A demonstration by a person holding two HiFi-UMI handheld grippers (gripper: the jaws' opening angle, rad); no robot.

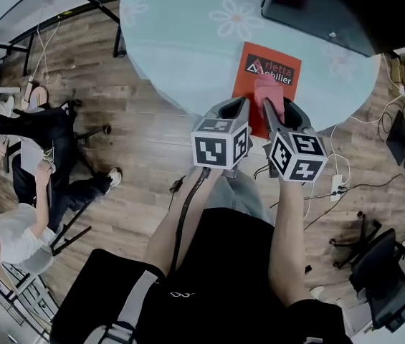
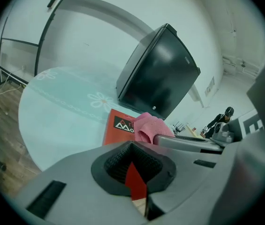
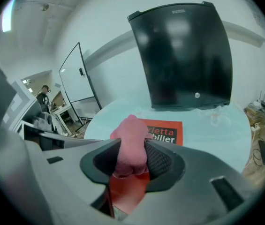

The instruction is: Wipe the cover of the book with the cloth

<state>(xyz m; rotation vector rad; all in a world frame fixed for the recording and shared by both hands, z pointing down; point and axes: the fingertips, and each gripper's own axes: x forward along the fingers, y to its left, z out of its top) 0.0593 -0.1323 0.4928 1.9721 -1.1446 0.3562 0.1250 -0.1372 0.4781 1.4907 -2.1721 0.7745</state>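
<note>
A red book (image 1: 277,69) with white lettering lies flat near the front edge of the round pale-blue table (image 1: 180,41). My right gripper (image 1: 274,108) is shut on a bunched pink cloth (image 1: 268,92), which rests on the book's lower half. In the right gripper view the pink cloth (image 3: 131,142) sticks out between the jaws of the right gripper (image 3: 131,165), above the book (image 3: 166,132). My left gripper (image 1: 238,106) hovers at the book's near left edge. In its own view the left gripper (image 2: 132,172) is shut on nothing, with the book (image 2: 118,124) and cloth (image 2: 150,124) ahead.
A big black box (image 1: 331,6) stands on the table behind the book, also seen as the black box (image 2: 158,74) and the black box (image 3: 184,55). A person (image 1: 16,199) sits at the left. Cables and a power strip (image 1: 338,185) lie on the wooden floor, near an office chair (image 1: 385,271).
</note>
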